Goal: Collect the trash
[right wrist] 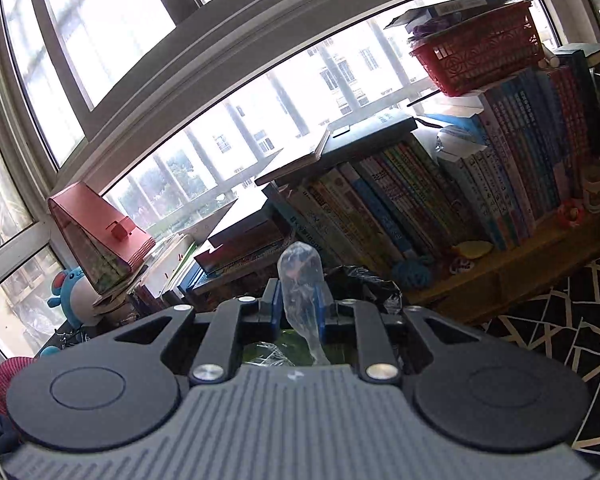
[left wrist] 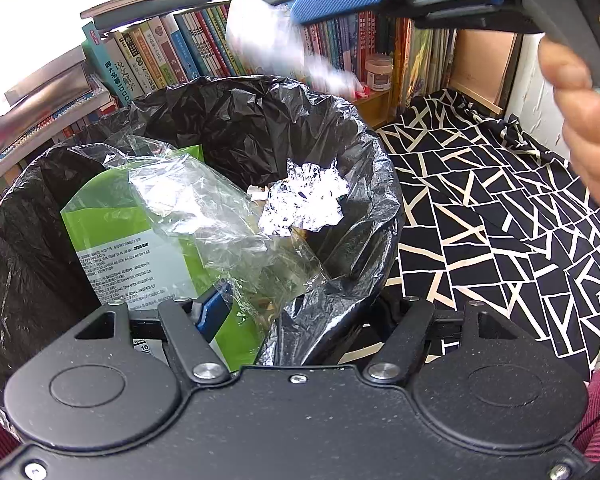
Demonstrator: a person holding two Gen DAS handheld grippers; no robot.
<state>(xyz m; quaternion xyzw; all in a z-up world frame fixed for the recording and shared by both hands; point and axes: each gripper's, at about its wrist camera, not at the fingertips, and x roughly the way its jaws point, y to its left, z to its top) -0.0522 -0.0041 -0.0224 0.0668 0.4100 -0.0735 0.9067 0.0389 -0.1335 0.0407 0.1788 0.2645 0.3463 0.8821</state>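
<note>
**Clear plastic wrapper poised above the bin**

The clear plastic wrapper (right wrist: 300, 296) sits pinched between the narrow-set jaws of the right gripper (right wrist: 298, 308), sticking out past their tips. Below them gapes the black-lined trash bin (left wrist: 340, 128), already holding a green box (left wrist: 140, 240), clear film (left wrist: 220, 208) and crumpled foil (left wrist: 308, 196). The drop looks like the step in hand; next, the jaws must spread over the opening. The left gripper (left wrist: 296, 312) grips the bin's near rim, tilted downward. The person's hand (left wrist: 584, 120) carries the right gripper roughly level.
</note>
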